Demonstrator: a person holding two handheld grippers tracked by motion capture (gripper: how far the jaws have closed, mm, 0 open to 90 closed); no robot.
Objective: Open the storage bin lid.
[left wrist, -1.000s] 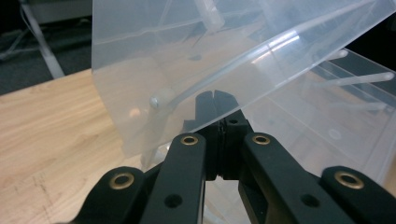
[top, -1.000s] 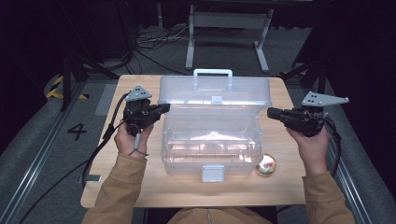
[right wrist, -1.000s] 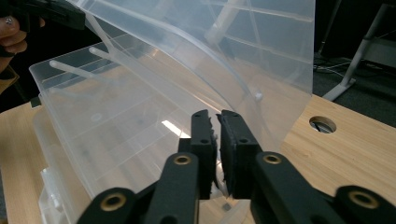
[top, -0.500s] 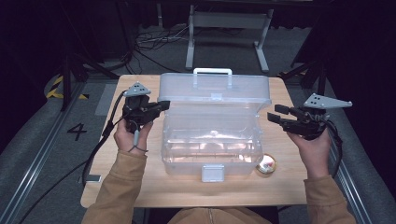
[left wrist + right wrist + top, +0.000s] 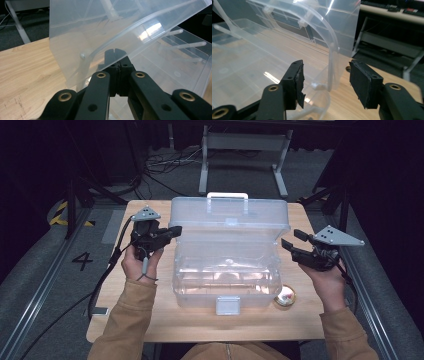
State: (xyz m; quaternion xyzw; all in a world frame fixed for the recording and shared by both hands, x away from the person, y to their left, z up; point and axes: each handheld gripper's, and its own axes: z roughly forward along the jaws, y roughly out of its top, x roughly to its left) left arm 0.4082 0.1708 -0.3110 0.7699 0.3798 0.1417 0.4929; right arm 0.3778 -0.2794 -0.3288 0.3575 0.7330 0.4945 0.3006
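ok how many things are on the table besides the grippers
2. A clear plastic box with its lid up sits mid-table, and a small round tin lies by the box's front right corner. The box's cloudy walls could hide something small inside.

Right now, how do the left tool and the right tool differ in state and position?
The left tool has its jaws shut at the clear box's left side; the right tool stands open, jaws just widened, off the box's right side. The left tool nearly touches the lid; the right tool's pads grip nothing. Both point inward at the box.
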